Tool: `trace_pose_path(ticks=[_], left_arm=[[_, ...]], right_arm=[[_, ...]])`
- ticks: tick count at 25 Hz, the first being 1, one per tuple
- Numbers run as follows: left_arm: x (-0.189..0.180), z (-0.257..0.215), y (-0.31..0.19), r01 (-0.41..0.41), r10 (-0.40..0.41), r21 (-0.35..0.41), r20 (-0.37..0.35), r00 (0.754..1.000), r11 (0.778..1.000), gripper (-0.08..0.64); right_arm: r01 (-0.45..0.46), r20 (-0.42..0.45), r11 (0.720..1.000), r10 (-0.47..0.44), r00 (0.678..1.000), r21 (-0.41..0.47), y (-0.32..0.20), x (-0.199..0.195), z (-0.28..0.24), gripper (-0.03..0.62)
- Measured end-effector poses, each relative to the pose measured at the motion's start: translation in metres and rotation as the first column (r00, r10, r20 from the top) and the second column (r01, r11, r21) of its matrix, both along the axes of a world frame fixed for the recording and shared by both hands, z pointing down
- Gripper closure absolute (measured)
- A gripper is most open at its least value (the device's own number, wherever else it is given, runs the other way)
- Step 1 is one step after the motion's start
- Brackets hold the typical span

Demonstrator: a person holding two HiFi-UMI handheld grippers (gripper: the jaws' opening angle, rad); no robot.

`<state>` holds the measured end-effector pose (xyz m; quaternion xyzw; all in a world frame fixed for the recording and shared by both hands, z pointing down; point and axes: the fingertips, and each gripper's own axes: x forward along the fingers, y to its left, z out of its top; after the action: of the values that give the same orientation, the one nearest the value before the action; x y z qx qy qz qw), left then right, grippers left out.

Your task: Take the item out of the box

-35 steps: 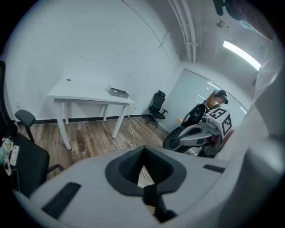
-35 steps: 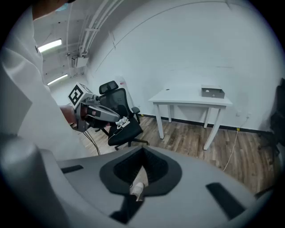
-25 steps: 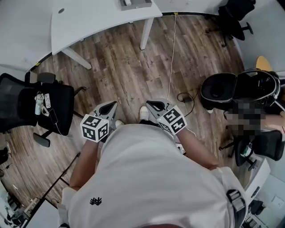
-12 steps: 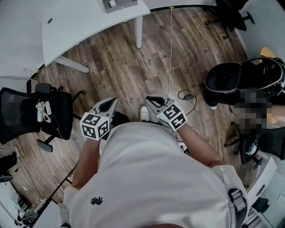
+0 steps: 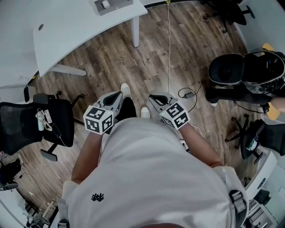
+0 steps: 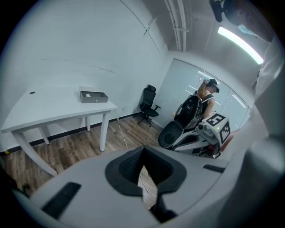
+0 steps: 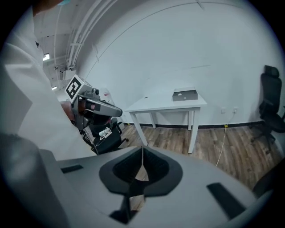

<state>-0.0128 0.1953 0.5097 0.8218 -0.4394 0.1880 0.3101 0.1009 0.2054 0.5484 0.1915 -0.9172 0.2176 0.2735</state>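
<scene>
**Both tongs closed and empty, box away on the table**

Head view: the person stands on the wood floor [image 5: 111,53] in a white shirt, holding both tools close in front of the body at the middle of the frame. The left gripper [image 5: 118,94] and the right gripper [image 5: 153,97] sit side by side, apart from each other, tips pointing up the frame. A white shoe [image 5: 125,89] shows just above the left one. The white table [image 5: 80,26] fills the upper left. The grey box [image 5: 113,5] stands on it at the top edge, well apart from both tools, with a small pale item [image 5: 105,4] lying inside. A black office chair [image 5: 26,122] is at the left edge and an open black case [image 5: 245,71] is at the upper right. A white cable [image 5: 168,44] runs down the floor from the top.

Left gripper view: the jaws meet in a closed line at lower centre, with nothing between them. The box sits on the table at the left of the frame. The other tool's marker cube shows at the right, and another person [image 6: 207,95] stands behind it.

Right gripper view: these jaws are also pressed together and hold nothing. The table stands at centre right with the box on top of it.
</scene>
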Motion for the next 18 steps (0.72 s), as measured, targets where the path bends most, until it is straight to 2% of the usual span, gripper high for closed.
trace_pose_path(ticks=[8, 18], left_arm=[[-0.032, -0.009, -0.106, -0.031, 0.032, 0.036, -0.029, 0.999, 0.999, 0.554], [-0.094, 0.004, -0.182, 0.002, -0.002, 0.038, -0.019, 1.0, 0.999, 0.552]], right_arm=[[-0.076, -0.018, 0.997, 0.077, 0.997, 0.031, -0.085, -0.028, -0.019, 0.583], [-0.108, -0.001, 0.993, 0.108, 0.994, 0.041, -0.159, -0.08, -0.031, 0.582]])
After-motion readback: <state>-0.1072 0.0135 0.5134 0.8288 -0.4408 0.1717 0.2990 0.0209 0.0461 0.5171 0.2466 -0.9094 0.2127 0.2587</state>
